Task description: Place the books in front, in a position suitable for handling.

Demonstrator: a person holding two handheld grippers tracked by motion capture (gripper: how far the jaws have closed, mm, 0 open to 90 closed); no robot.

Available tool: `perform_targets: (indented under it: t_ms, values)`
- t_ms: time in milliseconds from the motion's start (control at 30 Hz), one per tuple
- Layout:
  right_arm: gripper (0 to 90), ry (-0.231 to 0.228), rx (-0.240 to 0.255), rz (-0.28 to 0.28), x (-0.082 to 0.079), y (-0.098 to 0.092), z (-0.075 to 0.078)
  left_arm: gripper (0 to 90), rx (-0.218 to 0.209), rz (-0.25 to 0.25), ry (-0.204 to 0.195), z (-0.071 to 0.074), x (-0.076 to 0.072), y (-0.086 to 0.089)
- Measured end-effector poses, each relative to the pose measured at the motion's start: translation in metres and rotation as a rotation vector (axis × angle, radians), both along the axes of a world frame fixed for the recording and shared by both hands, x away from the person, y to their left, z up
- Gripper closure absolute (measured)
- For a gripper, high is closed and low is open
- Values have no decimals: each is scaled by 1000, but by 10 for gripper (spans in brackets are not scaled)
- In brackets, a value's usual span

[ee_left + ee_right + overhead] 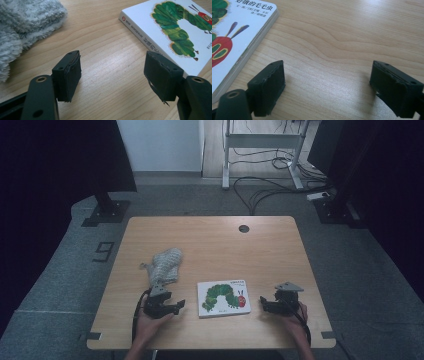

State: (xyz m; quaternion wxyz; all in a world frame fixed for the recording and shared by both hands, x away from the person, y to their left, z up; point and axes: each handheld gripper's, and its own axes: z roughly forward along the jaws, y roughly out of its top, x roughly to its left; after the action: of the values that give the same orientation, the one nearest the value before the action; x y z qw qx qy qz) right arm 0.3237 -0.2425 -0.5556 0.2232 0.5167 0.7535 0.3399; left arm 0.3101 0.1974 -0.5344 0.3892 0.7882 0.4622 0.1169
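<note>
The table [210,240] carries a book [223,297] at lower centre of the high view, lying flat between the grippers. It looks like a stiff, thick board book with a glossy, likely slippery cover, best pinched at an edge. Left gripper [179,305] and right gripper [262,301] both gape empty, a grey cloth [165,265] up left

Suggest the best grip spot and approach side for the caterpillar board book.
Take the board book by a short side edge, coming in level with the table. It lies flat, cover up, so only its thick page block offers the jaws two faces. The right tool faces the page edge, the left tool the spine; both are open beside it. The page edge probably suits best; tip it up slightly first.
</note>
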Motion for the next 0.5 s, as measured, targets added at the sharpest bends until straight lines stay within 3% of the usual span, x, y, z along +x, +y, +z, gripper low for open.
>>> perform_targets:
  t_ms: [300, 500]
  values:
    - [151, -17, 48, 14, -5, -3, 1, 317, 2, 8, 4, -2, 3, 3]
    - [169, -39, 84, 32, -8, 0, 5, 312, -21, 36, -10, 1, 2, 8]
